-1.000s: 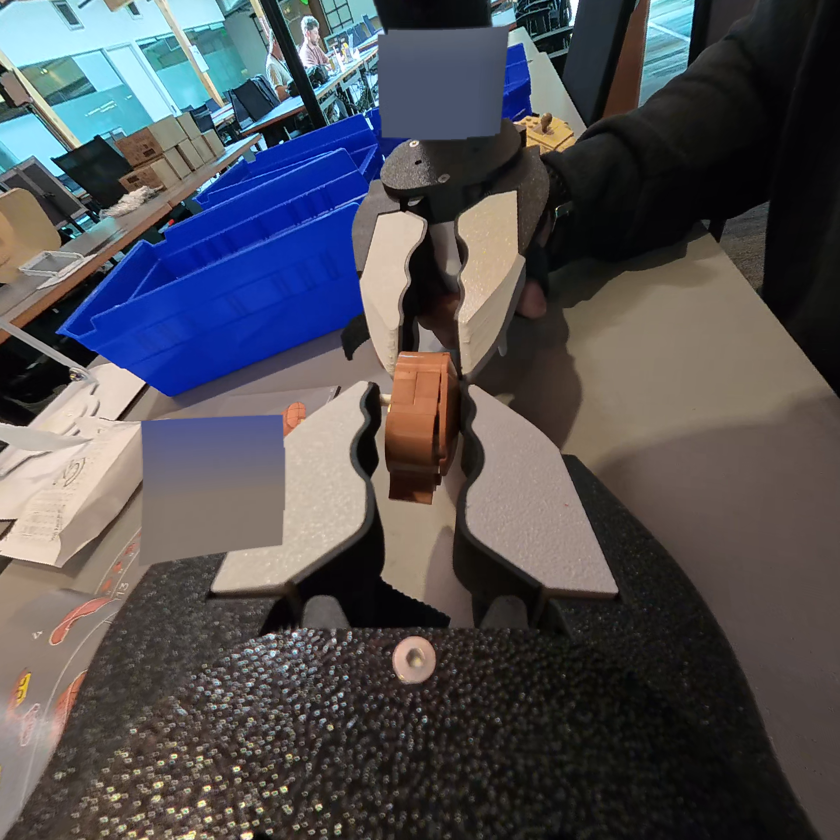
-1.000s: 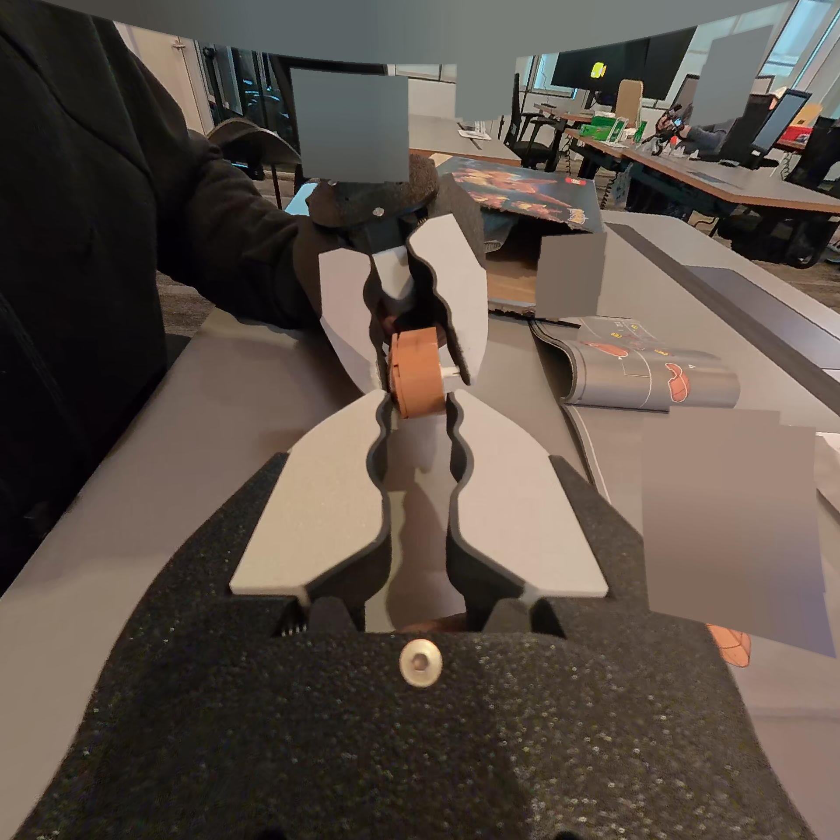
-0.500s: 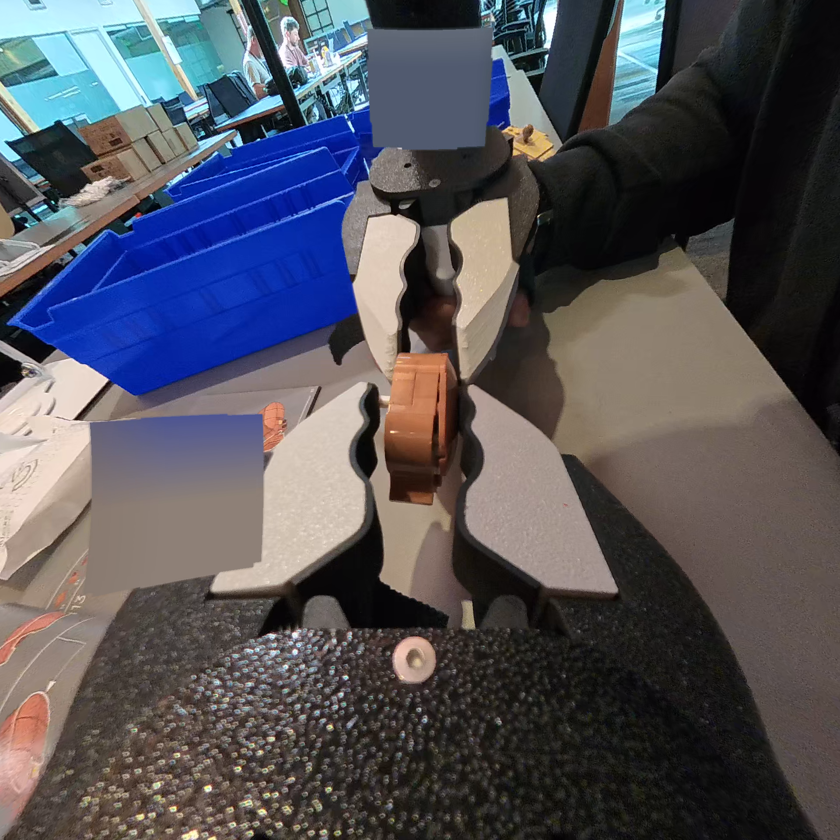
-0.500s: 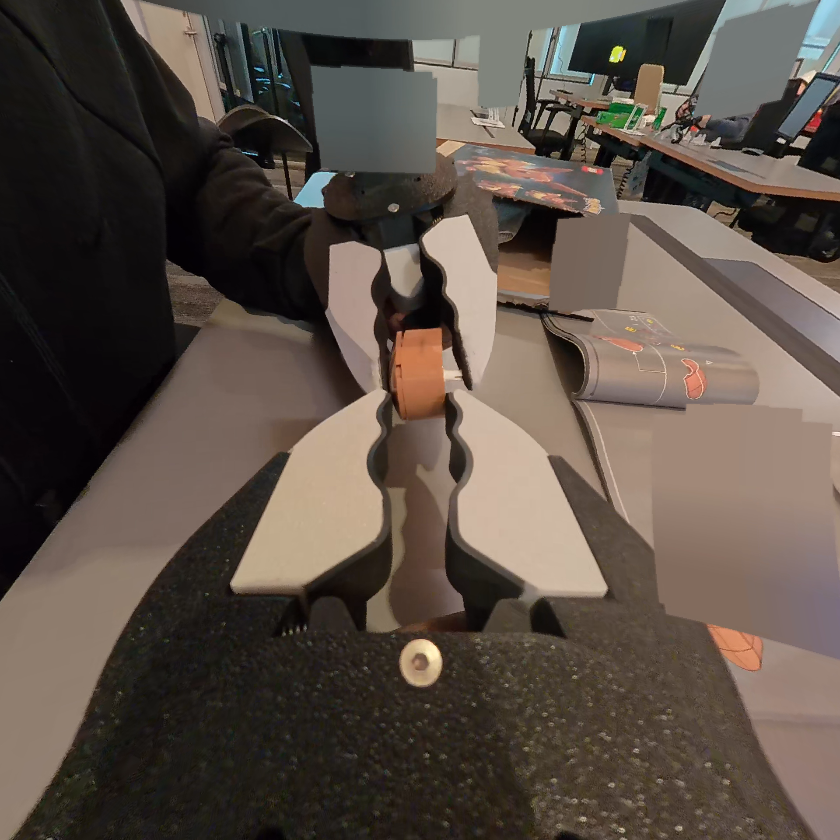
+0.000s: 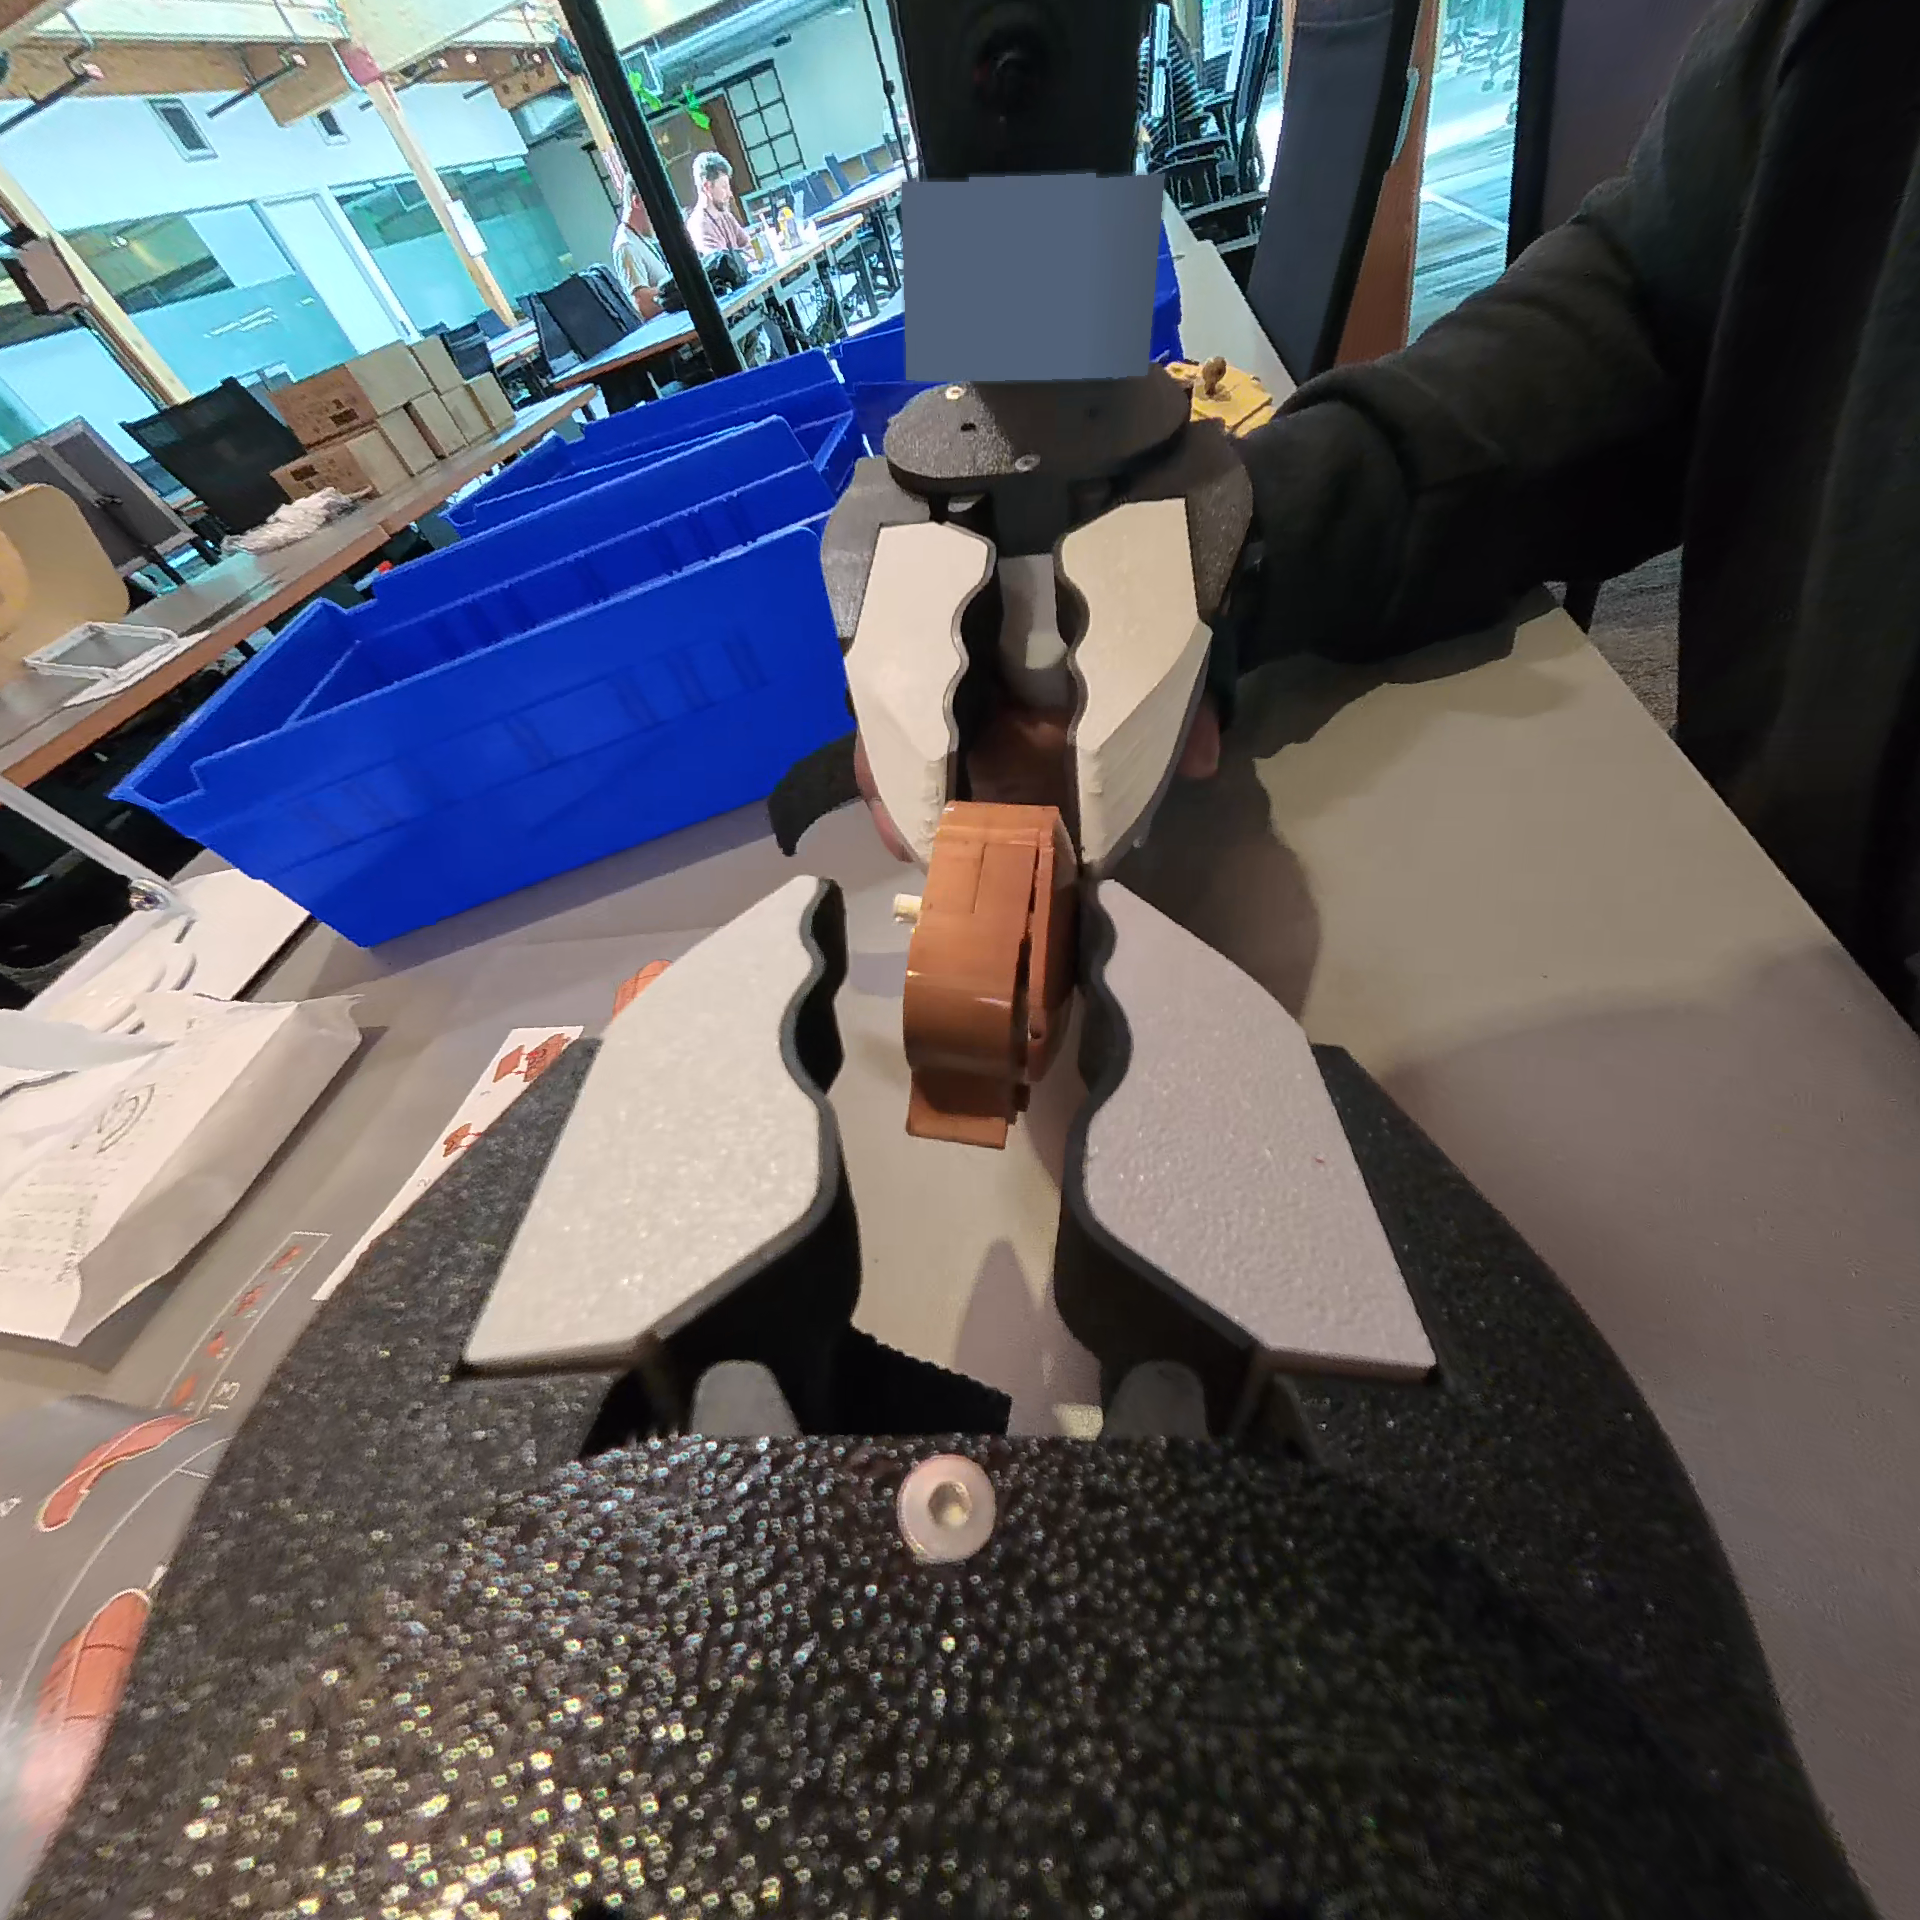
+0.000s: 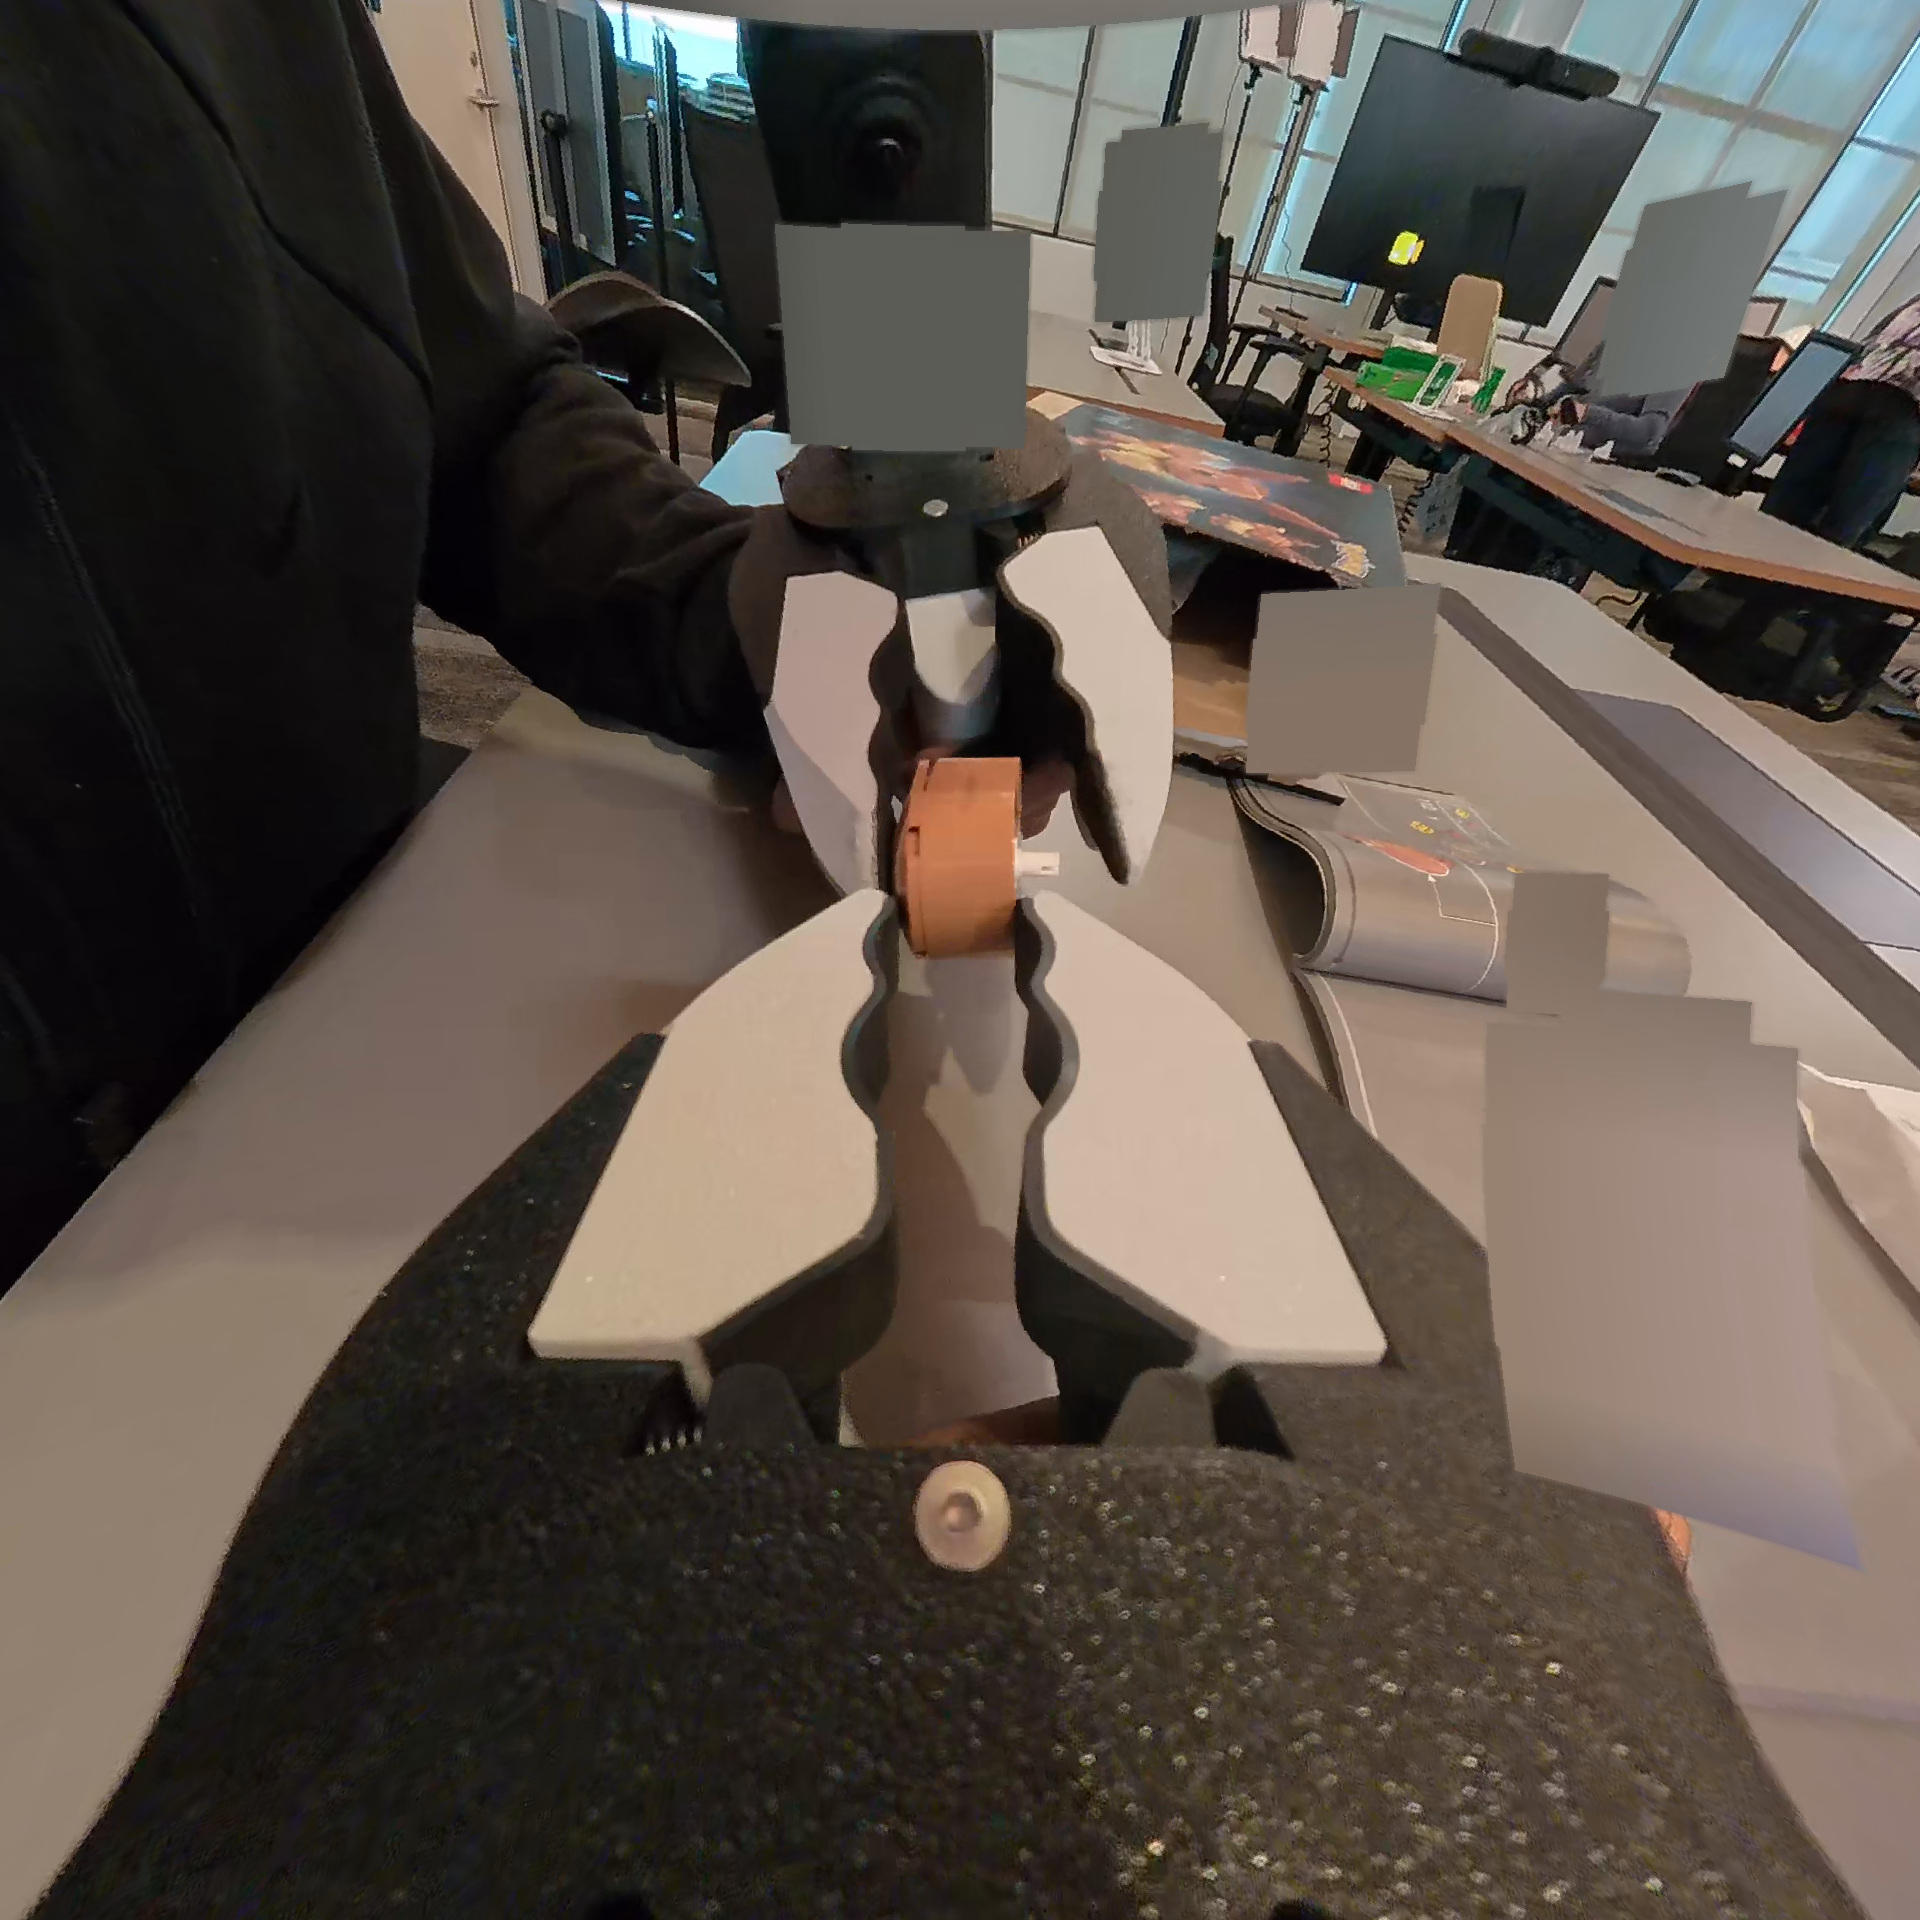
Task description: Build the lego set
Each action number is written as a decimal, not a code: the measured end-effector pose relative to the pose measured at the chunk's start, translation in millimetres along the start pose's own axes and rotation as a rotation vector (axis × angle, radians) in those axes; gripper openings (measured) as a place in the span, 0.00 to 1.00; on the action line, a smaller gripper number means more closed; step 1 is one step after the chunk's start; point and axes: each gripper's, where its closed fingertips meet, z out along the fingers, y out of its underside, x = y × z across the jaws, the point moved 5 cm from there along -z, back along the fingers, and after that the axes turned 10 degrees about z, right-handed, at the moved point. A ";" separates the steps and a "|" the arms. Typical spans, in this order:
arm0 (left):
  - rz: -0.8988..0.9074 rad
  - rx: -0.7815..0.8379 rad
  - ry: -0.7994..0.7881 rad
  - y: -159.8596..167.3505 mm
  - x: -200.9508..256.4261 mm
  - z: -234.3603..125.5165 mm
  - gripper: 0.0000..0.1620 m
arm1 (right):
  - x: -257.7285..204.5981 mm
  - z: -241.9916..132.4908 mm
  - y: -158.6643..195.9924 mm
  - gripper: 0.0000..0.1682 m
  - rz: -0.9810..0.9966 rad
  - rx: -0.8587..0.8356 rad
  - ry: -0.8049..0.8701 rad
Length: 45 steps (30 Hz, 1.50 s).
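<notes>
A round brown lego assembly with a small white pin on one side hangs in the air between my two grippers, which face each other above the grey table. My right gripper is shut on the assembly; it also shows in the left wrist view, gripping the assembly's far end. My left gripper is open around it: one finger touches the assembly's flat side, and a gap shows between the pin and the other finger. The left gripper also shows in the right wrist view.
Blue bins stand at the table's far left in the left wrist view, with a white paper bag and an open instruction booklet nearby. The lego box lies behind. A person's dark sleeves hold both grippers. My two grippers' fingertips are within a few centimetres of each other.
My left gripper's fingers have spread a little, leaving a gap on the pin side. The right gripper keeps its hold. Both grippers and the assembly have risen slightly.
</notes>
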 end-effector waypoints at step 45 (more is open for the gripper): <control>0.044 -0.105 0.133 6.6 5.0 -6.0 0.17 | 0.6 2.6 9.5 0.12 0.047 -0.044 -0.046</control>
